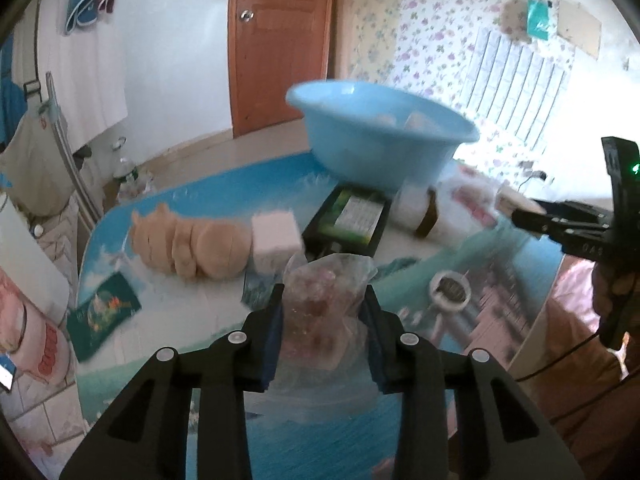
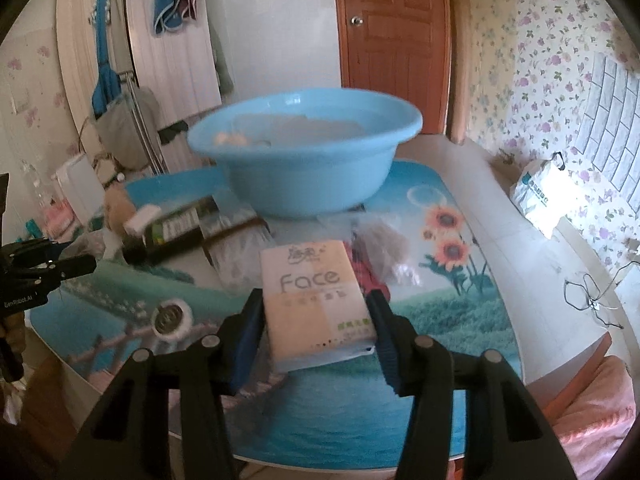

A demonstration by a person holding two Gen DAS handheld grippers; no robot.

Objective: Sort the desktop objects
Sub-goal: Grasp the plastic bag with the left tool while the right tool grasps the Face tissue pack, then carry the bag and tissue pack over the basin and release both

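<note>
Looking along the left gripper (image 1: 324, 312), we see its jaws partly closed on a crumpled clear plastic bag (image 1: 326, 300) with pinkish contents; both blue pads (image 1: 272, 344) press into the bag's sides, so it is grasped. What the bag contains we cannot make out through the film and blur.

Right gripper (image 2: 316, 320): jaws clamped on a pale tissue pack (image 2: 316, 300) printed "Face", pads against its two long edges. The pack sits tilted between the fingers, above the counter (image 2: 440, 360).

Behind both grippers stands a blue basin (image 2: 308, 152) on the counter's far side. Pale things lie inside it, too blurred to identify. In front of it we note a dark box (image 1: 348, 216) with a green label, a white cube (image 1: 276, 240), a tan plush toy (image 1: 188, 240), and a small round white object (image 1: 450, 292) with a dark centre.

From the left wrist view, the right gripper enters at the right edge, cut off by the frame. The left gripper likewise shows only partly at the left edge of the right wrist view. Motion blur softens most counter items.
</note>
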